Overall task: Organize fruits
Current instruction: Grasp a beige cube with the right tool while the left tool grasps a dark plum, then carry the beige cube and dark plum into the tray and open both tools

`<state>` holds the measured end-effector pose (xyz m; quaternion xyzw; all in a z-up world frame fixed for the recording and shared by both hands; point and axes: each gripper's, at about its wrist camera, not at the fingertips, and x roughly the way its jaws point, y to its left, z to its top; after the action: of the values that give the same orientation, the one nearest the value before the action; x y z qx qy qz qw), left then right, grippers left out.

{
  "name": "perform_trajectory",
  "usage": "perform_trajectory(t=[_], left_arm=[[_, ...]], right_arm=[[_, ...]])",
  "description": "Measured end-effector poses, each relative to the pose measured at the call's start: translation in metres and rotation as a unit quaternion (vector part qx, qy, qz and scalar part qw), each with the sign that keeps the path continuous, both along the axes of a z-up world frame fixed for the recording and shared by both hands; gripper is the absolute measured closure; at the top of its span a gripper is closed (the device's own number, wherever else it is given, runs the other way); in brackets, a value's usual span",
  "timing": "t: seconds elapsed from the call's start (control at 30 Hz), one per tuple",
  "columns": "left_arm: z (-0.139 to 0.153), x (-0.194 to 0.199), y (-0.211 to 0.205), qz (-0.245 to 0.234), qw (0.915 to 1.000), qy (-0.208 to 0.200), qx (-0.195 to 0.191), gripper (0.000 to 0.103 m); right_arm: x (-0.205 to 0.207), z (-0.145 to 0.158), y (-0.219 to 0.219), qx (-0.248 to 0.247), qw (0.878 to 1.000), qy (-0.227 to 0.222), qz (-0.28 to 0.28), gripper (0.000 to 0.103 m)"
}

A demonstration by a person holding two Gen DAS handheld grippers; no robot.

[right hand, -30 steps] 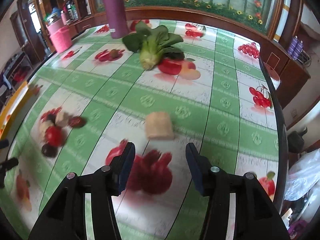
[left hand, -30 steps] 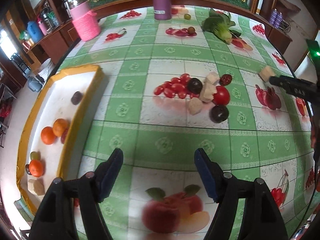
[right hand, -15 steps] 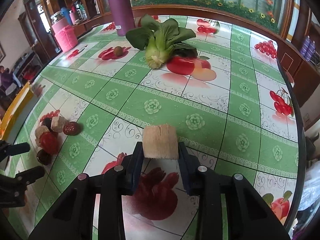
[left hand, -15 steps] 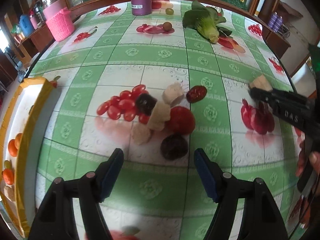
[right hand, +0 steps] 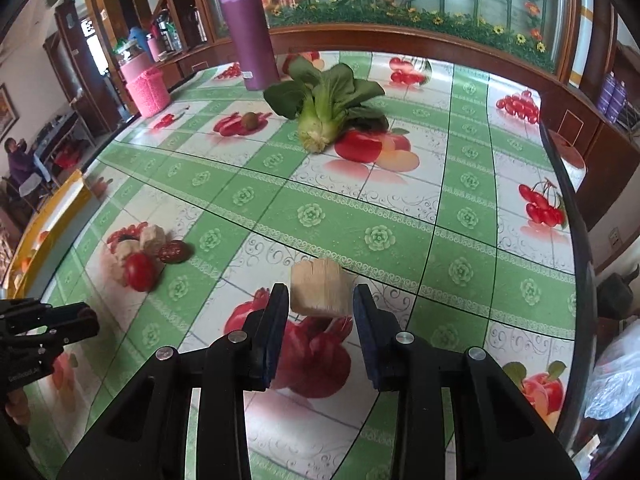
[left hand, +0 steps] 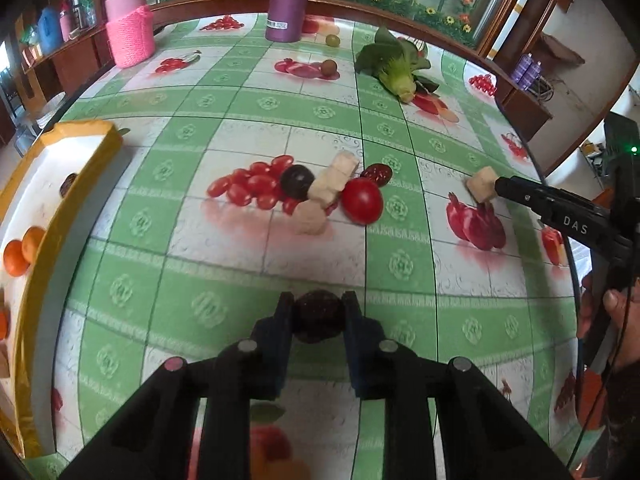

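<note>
The left hand-held gripper (left hand: 319,314) has just closed and now pinches a dark round fruit (left hand: 319,316) — probably a plum, though the view is dim. The right hand-held gripper (right hand: 321,306) pinches a pale fruit cube (right hand: 318,288) just above the tabletop (right hand: 400,200). Keep both grips steady and lift clear of the remaining pile (left hand: 320,196) before carrying leftward to the yellow-rimmed tray (left hand: 68,216) — set down gently beside the oranges (left hand: 22,250).
</note>
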<state>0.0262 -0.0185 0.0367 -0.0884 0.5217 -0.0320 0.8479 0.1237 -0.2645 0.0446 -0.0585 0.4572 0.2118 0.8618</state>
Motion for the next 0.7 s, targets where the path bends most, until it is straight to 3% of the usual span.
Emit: perform_trajectory(t=[0.1, 0.17, 0.27, 0.43, 0.53, 0.7], left_arm=[[0.002, -0.01, 0.008, 0.0, 0.9999, 0.002, 0.015, 0.077], [0.001, -0.014, 0.014, 0.003, 0.9998, 0.005, 0.016, 0.077], [-0.002, -0.017, 0.02, 0.006, 0.9999, 0.012, 0.007, 0.077], [-0.006, -0.026, 0.017, -0.006, 0.9998, 0.019, 0.009, 0.076], [-0.008, -0.027, 0.016, -0.009, 0.9996, 0.024, 0.007, 0.076], [-0.006, -0.026, 0.019, -0.009, 0.9996, 0.025, 0.0, 0.076]], right_arm=[[-0.002, -0.003, -0.005, -0.013, 1.0, 0.005, -0.017, 0.07], [0.001, -0.009, -0.011, 0.004, 0.999, 0.027, -0.024, 0.068], [0.004, -0.013, -0.01, 0.012, 0.999, 0.034, -0.032, 0.055], [0.006, -0.016, 0.01, 0.011, 0.999, 0.039, -0.012, 0.054], [0.009, -0.023, 0.028, -0.02, 1.0, 0.024, 0.001, 0.054], [0.017, -0.031, 0.04, -0.014, 1.0, 0.021, 0.011, 0.058]])
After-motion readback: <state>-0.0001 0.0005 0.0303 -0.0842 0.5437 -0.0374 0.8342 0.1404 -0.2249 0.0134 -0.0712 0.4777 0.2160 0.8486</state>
